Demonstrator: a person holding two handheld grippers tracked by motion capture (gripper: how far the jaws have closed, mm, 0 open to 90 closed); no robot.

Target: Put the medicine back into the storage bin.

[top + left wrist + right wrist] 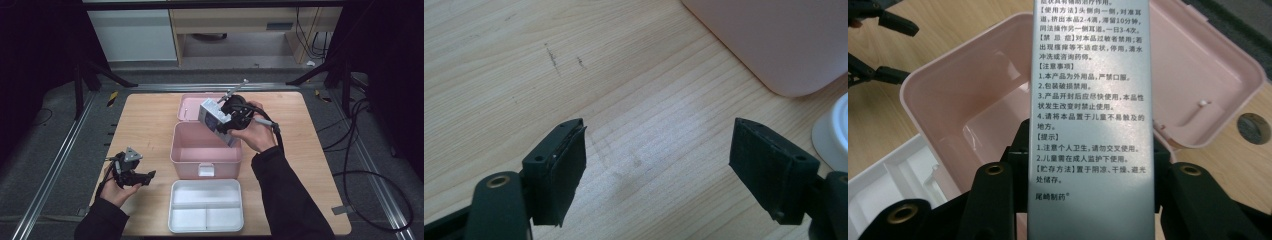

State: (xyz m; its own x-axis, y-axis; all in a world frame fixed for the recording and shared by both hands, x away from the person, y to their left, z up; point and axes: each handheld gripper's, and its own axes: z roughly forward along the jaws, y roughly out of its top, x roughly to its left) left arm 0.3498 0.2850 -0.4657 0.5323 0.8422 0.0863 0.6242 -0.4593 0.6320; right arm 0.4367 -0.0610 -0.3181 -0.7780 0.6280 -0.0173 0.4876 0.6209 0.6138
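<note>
The right gripper (226, 120) pinches a silver-grey carton (1090, 115) across its narrow sides, its black pads pressed against both edges. The carton's printed face, covered in lines of Chinese text, rises between the jaws in the right gripper view and blocks much of what lies beyond. In the high view the same carton (216, 120) hangs tilted over the far right corner of the pink box (206, 150), which sits open directly under and ahead of this gripper. Past the carton, the pink box's hollow (973, 115) looks bare, though the carton hides part of its floor, so that is hard to confirm. The pink lid (190, 107) lies flat on the table (145, 125) just beyond the box, to the far side of the gripper. A white divided tray (206, 206) rests near the box's front wall, below and behind the held carton.

The left gripper (134, 175) sits low at the table's near left, well apart from the right one. Its jaws stand spread wide with bare wood between them. Ahead and to its right are a rounded corner of the pink box (774, 45) and a sliver of the white tray's rim (831, 135).
</note>
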